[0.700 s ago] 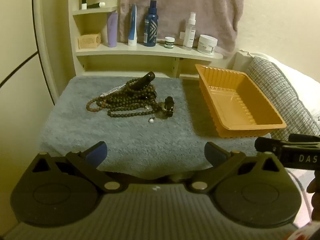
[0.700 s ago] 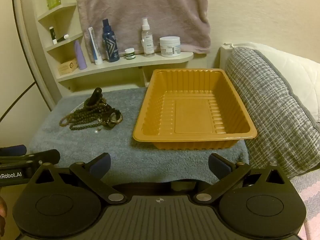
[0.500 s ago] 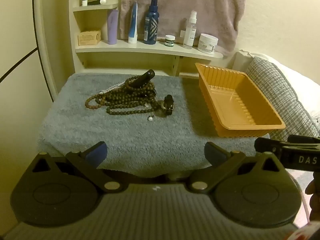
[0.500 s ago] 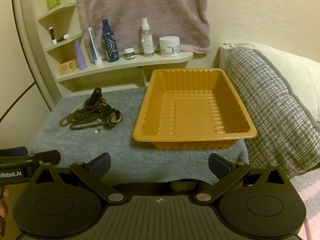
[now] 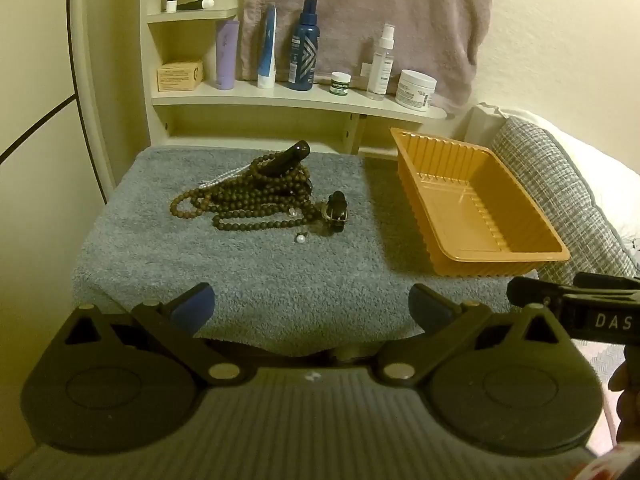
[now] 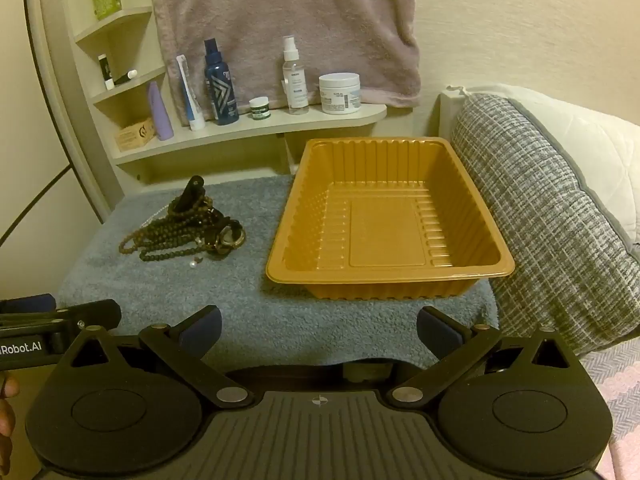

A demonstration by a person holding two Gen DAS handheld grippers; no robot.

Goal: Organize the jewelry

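Note:
A heap of dark brown bead necklaces (image 5: 248, 200) lies on a grey towel (image 5: 240, 272), with a black clip (image 5: 286, 158) on top, a black watch (image 5: 338, 210) at its right and a loose pearl (image 5: 300, 239) in front. The heap also shows in the right wrist view (image 6: 180, 228). An empty orange tray (image 6: 384, 220) stands on the towel to the right; it also shows in the left wrist view (image 5: 472, 208). My left gripper (image 5: 312, 304) is open and empty, near the towel's front edge. My right gripper (image 6: 320, 326) is open and empty, before the tray.
A shelf (image 5: 300, 98) behind the towel holds bottles, tubes, jars and a small box. A mauve towel (image 6: 288, 20) hangs on the wall. A grey woven cushion (image 6: 560, 216) lies close to the tray's right side.
The left gripper has drawn slightly back and up, so the jewelry sits a little lower in its view. The right gripper has hardly moved.

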